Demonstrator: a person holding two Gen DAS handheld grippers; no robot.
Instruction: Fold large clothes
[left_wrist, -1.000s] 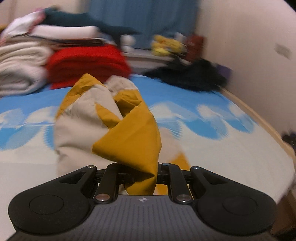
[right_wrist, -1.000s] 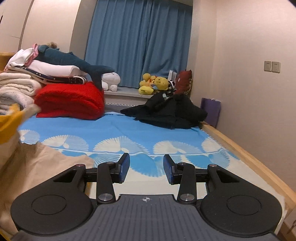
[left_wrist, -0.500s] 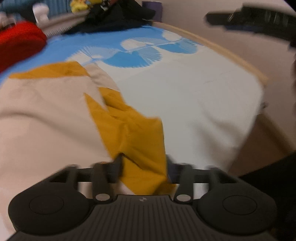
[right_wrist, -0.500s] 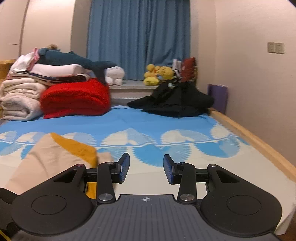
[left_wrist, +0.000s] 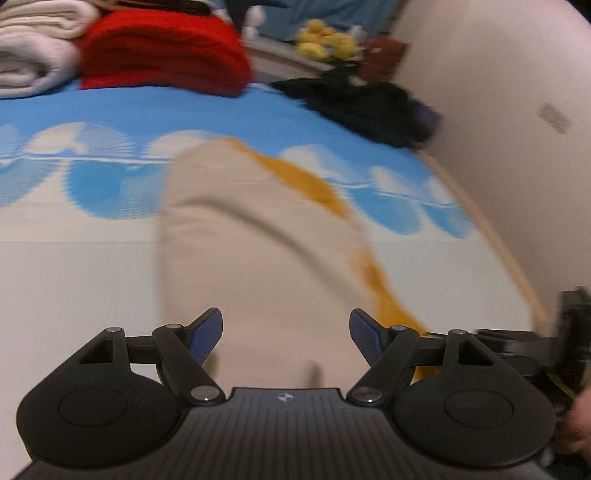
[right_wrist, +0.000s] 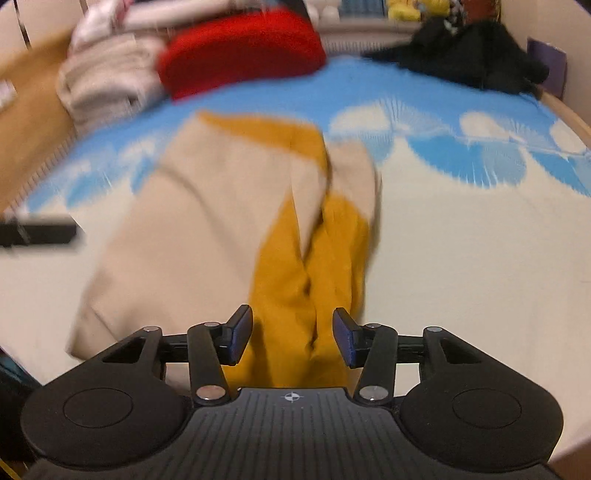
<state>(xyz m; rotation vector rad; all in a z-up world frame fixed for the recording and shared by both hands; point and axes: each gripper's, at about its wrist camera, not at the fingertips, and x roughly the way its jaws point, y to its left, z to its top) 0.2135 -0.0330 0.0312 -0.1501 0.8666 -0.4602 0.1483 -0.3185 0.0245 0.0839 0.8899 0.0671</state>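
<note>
**Beige and mustard garment lying on a bed, both claws over it**

A large garment (right_wrist: 207, 229) lies on a bed (right_wrist: 461, 258), spread lengthwise away from both claws. It is mostly pale beige, with mustard-yellow panels. In the right wrist view a mustard band crosses its far end, and a long mustard strip, creased down the middle, runs back to just ahead of the right claw (right_wrist: 292, 335). The beige part spreads out to the left of that claw. In the left wrist view the garment (left_wrist: 258, 251) looks mainly beige, with a mustard edge along its right side. Both views are blurred, so seams and fine folds cannot be made out.

The left claw (left_wrist: 286, 334) is released, its jaws opening wide; beige cloth lies ahead of and below them, and the blue pads do not press on it. The right claw is partly open, with the mustard strip showing between its jaws but clear of both pads.

To the right of the right claw the bed is bare white sheet, changing to a blue fan pattern farther ahead. The bed's wooden edge (right_wrist: 569, 114) runs along the far right, against the wall. Far ahead, well apart from the garment, sit a red blanket (right_wrist: 240, 48), folded white towels (right_wrist: 107, 81) and a black clothes heap (right_wrist: 476, 55). The left claw's black body (right_wrist: 37, 233) shows at the left edge of the right wrist view.
</note>
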